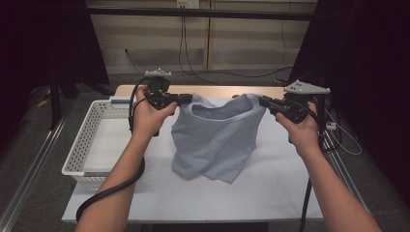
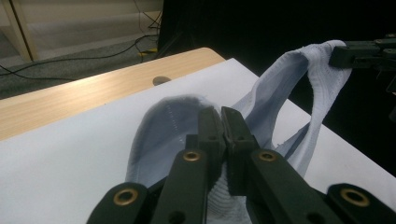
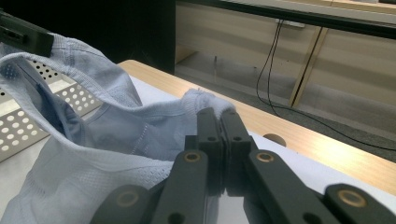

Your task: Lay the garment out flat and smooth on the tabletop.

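Gripping shirt [image 1: 212,140], both tongs [image 1: 187,99] raised

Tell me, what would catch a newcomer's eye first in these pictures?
First, the pale blue garment held up in the middle over the white-covered table, its lower end sagging onto the surface. It is stretched between two black hand-held tools: the left gripper and the right gripper each pinch one top edge, jaws shut on the cloth. To the left sits a white perforated basket.

Pale blue garment [image 1: 212,140] hanging, lower edge touching table.
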A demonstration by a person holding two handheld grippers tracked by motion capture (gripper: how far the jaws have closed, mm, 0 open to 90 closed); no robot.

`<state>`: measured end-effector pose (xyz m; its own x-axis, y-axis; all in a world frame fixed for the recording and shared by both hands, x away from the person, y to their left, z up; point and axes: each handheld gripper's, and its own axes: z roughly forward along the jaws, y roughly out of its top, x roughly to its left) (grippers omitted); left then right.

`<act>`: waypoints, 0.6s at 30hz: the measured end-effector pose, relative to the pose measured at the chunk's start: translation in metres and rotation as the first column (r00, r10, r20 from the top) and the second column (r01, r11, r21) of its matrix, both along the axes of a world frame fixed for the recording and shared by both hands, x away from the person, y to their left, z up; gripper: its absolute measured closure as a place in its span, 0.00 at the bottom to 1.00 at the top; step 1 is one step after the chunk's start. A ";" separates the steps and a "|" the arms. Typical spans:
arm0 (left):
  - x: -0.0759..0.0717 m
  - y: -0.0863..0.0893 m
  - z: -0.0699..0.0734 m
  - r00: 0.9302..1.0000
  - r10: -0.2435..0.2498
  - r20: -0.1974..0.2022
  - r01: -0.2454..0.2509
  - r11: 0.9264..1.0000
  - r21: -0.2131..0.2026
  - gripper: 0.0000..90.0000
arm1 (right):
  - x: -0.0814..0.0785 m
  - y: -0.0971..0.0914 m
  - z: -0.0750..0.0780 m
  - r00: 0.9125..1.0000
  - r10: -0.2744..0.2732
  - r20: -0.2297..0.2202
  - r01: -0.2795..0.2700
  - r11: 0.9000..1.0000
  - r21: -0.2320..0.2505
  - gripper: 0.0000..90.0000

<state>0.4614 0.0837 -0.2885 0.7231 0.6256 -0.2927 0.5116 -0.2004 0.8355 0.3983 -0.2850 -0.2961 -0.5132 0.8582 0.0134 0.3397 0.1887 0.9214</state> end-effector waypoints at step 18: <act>0.027 -0.002 -0.013 0.998 0.059 0.029 -0.060 0.997 0.039 0.42 | 0.046 0.024 0.002 0.988 -0.152 0.041 0.154 0.987 -0.054 0.40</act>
<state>0.4884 0.0818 -0.3013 0.6919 0.6784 -0.2469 0.5002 -0.2038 0.8416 0.4442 -0.2612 -0.2940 -0.3751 0.9254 -0.0541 0.3343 0.1895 0.9232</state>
